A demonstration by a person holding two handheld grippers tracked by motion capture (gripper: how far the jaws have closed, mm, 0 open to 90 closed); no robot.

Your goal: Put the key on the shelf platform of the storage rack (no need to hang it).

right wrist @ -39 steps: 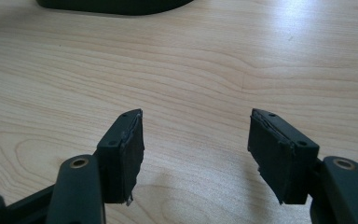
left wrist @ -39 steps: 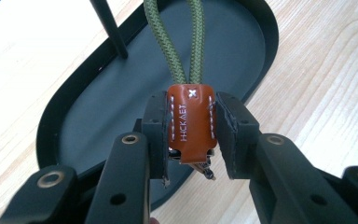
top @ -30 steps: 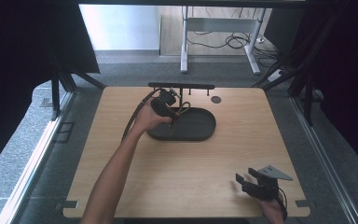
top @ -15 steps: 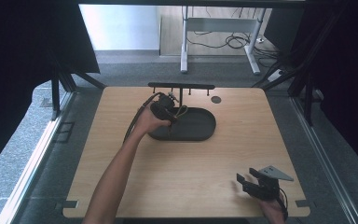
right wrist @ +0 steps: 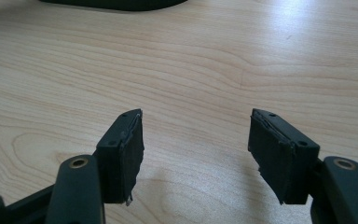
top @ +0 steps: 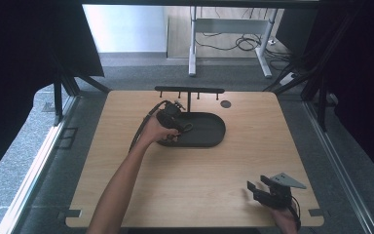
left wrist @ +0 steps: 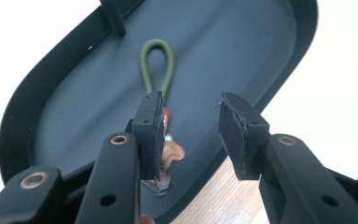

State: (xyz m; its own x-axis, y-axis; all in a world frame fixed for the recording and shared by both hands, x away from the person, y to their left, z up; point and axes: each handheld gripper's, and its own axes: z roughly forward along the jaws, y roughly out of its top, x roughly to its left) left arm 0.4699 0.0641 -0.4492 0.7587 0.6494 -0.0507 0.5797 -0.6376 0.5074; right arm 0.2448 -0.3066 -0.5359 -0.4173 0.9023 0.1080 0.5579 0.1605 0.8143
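A black oval tray (top: 209,131) sits near the far edge of the light wooden table (top: 195,185). Inside it lies a keychain with a green cord loop and a small brown figure (left wrist: 158,70), at the tray's left end. The left gripper (left wrist: 191,135) hangs over it; its jaws have just been opening and stand apart, nothing pressed between them. A black peg rack (top: 190,91) rises behind the tray. The right gripper (right wrist: 196,149) rests wide open near the table's near right corner.

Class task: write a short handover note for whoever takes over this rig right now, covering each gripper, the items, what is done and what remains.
Left gripper: over the black oval tray, jaws just opened, nothing between them.
Right gripper: open, over bare wooden table near the front edge.
Items: keychain with green cord loop and small orange-brown charm lies in the tray, beside the left jaw.
Done: keychain appears set down.
Left: probably withdraw the left gripper.
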